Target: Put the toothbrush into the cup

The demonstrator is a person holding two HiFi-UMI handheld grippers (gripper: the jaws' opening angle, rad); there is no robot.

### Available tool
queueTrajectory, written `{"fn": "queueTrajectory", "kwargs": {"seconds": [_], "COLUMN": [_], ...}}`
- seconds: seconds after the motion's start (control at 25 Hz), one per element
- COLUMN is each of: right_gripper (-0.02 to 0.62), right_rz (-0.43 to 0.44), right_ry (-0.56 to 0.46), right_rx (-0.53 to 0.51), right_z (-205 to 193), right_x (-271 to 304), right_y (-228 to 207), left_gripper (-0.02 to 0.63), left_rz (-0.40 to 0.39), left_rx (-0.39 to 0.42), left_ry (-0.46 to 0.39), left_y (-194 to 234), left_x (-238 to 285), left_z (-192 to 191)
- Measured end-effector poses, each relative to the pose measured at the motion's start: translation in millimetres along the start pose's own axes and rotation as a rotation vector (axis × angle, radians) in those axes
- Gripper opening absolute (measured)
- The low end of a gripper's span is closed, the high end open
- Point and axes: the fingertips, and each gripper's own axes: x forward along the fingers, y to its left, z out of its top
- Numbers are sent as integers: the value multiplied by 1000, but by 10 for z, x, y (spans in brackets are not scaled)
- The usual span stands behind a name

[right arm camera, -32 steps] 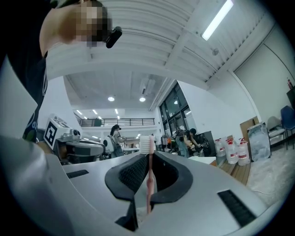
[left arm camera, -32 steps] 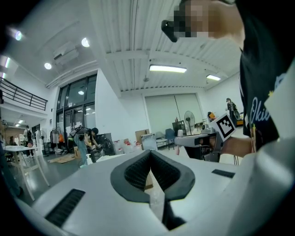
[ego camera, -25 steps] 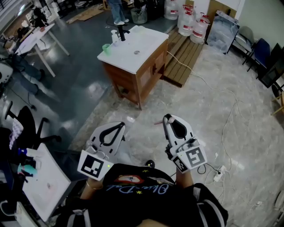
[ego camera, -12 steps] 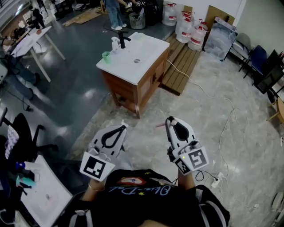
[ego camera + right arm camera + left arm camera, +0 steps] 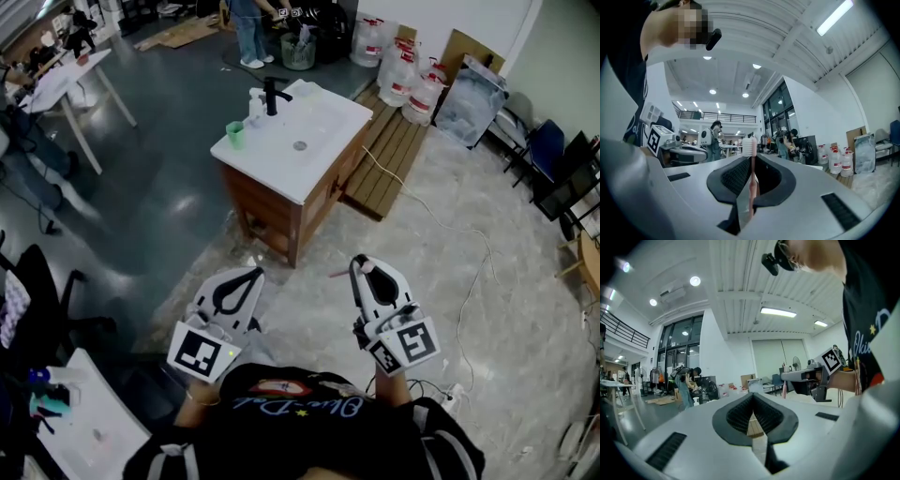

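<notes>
Nearer than 1 second ago, the wooden sink cabinet [image 5: 281, 199] has slid rightward in the head view; both grippers stay level, side by side. Right gripper [image 5: 752, 157]: its 2 ribbed black pads are clamped on a slim pink toothbrush [image 5: 752, 180], white bristles poking just past the fingertips. Left gripper [image 5: 753, 399]: pads pressed together, nothing between them. Well ahead of the fingertips, a small green cup [image 5: 235, 135] stands at the left corner of the smooth white countertop, near a black faucet [image 5: 272, 96]. Open polished floor [image 5: 305, 274] separates the fingertips from the cabinet's front edge.
</notes>
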Motion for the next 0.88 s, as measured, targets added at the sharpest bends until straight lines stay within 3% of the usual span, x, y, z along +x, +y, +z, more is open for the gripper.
{"fn": "queueTrajectory", "kwargs": {"seconds": [0.88], "right_gripper": [17], "right_rz": [-29], "right_ry": [61], "right_rx": [-33], "right_z": [-106], "right_x": [1794], "right_y": [214], "left_gripper": [-5], "left_rz": [-19], "left_rx": [-96], "left_ry": [-24], "left_y": [1884], "left_x": [237], "left_z": [-223]}}
